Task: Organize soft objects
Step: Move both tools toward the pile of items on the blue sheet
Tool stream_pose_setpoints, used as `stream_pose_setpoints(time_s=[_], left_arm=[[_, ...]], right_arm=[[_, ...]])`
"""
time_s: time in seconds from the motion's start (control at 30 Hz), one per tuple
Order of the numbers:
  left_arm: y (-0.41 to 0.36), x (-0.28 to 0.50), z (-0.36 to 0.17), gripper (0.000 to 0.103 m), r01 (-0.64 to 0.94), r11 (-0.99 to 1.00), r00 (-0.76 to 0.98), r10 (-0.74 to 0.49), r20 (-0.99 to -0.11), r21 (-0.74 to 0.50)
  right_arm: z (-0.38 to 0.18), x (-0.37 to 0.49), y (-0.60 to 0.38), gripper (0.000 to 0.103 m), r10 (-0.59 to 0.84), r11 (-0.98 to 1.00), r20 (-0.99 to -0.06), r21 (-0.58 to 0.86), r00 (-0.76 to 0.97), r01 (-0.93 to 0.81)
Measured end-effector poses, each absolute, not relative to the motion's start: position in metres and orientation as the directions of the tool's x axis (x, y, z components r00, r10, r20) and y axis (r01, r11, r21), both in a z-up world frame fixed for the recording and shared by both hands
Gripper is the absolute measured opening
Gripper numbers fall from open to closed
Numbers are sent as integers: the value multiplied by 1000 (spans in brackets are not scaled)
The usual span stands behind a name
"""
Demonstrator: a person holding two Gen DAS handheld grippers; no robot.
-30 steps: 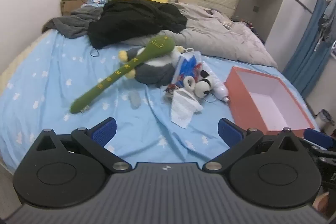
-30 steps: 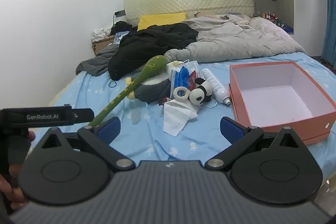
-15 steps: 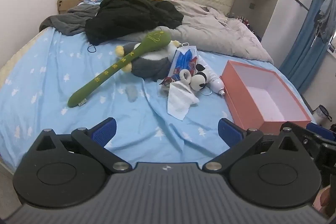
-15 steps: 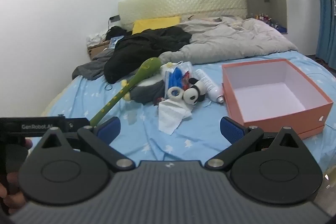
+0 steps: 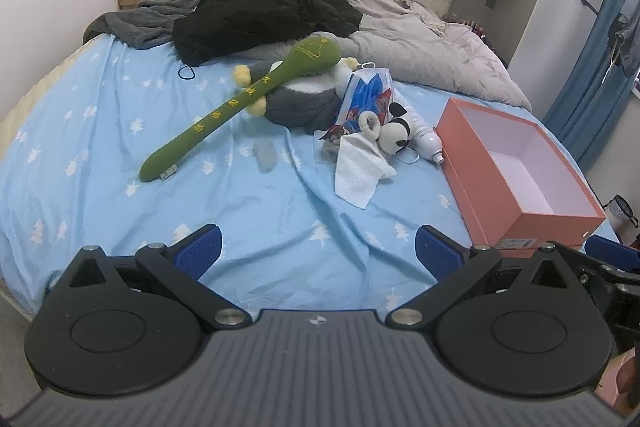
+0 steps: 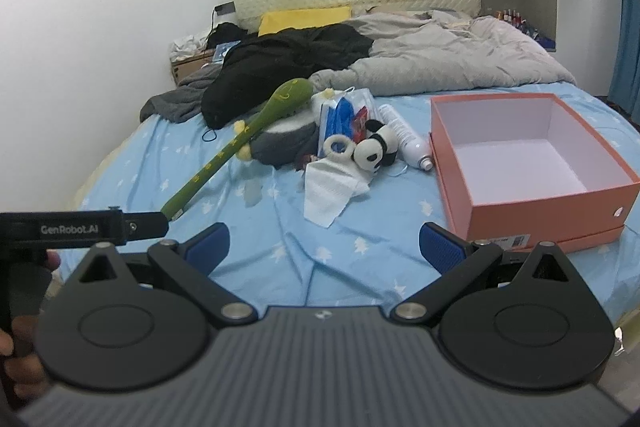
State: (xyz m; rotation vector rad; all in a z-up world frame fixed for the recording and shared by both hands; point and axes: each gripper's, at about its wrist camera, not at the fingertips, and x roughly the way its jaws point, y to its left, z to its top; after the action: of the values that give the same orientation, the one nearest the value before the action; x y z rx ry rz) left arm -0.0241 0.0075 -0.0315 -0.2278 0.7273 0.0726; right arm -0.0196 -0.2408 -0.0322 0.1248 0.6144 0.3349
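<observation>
Your left tongs [image 5: 318, 247] and right tongs [image 6: 324, 241] are both spread wide and hold nothing above the bed [image 5: 100, 131]. The panda toy [image 5: 394, 139], white cloth [image 5: 360, 171] and green plush stick [image 5: 240, 103] lie mid-bed, left of the open orange box [image 5: 532, 223].

The grey plush [image 5: 298, 99] is being partly hidden by the green plush stick [image 5: 244, 101] and blue packet [image 5: 370, 95].

blue bed [image 5: 100, 131], plush toys [image 5: 248, 99], orange box [image 5: 532, 223]

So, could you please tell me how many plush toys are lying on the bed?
3: the long green plush lies across the grey plush; the small panda sits beside the orange box. Others may be hidden under the clutter.
</observation>
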Motion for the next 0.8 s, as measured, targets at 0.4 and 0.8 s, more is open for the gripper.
stream_pose_setpoints(time_s=[0.4, 0.8], left_arm=[[16, -27, -31, 103, -161, 969, 748, -3, -664, -186], [14, -26, -31, 103, -164, 971, 740, 4, -673, -174]], right_arm=[[-32, -24, -230, 103, 349, 937, -548, 190, 760, -293], [-34, -21, -230, 103, 345, 938, -560, 195, 753, -286]])
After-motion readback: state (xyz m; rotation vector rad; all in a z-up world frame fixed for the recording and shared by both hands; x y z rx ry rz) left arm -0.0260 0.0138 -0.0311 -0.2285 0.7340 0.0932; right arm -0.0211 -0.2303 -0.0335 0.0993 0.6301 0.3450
